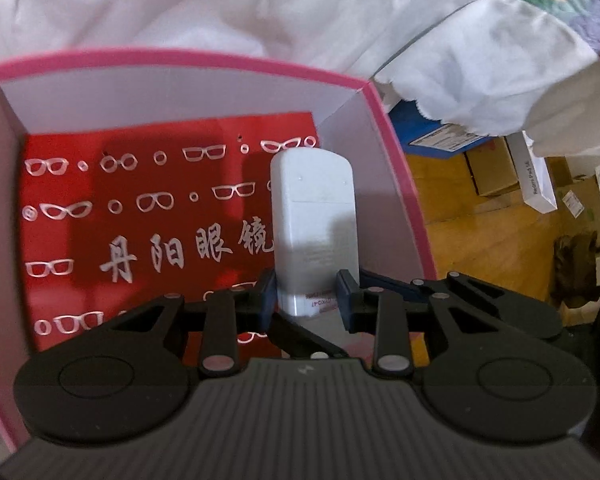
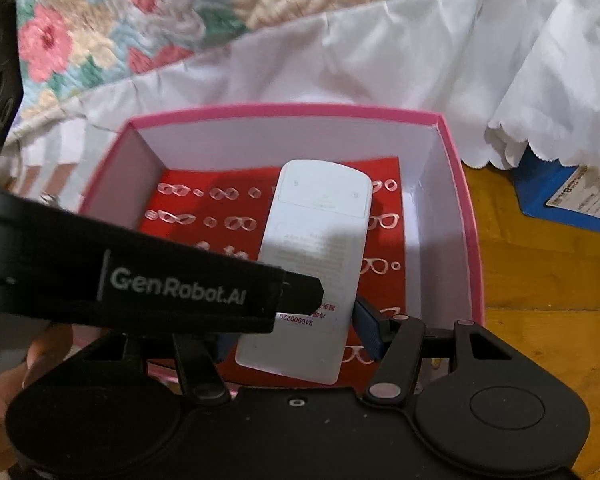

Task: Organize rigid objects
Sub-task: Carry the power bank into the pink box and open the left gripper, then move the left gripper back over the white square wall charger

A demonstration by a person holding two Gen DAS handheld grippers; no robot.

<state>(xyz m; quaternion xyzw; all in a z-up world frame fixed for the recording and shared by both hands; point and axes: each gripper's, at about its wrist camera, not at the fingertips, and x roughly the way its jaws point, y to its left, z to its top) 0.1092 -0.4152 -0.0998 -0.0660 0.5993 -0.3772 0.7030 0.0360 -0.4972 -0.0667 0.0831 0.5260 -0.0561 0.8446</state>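
We hold the white remote (image 1: 314, 232) with both tools. In the left wrist view, the left gripper (image 1: 308, 300) clamps the remote's near end across its thin dimension — the dark blue pads (image 1: 346, 300) press on either face. In the right wrist view, the right gripper (image 2: 296, 336) spans the remote's broader width near the same end; its right pad touches the remote's edge, while the left pad is hidden behind the left gripper's black arm, which crosses the frame. We judge both grips as closed on the remote.

The remote's long axis runs away from both tools, back face up, its far end pointing into the pink box (image 2: 466, 216). It hangs over the red printed card (image 1: 140, 220) lining the box floor, nearer the box's right wall. Whether the far end already touches the card cannot be determined.

The coming move depends on this alignment: the remote must descend along its long axis without striking the right wall.

Beyond the box lie a white cloth (image 2: 420, 60) and a floral quilt (image 2: 140, 12). Cartons (image 1: 496, 176) on the wooden floor are blurred; their labels are unreadable.
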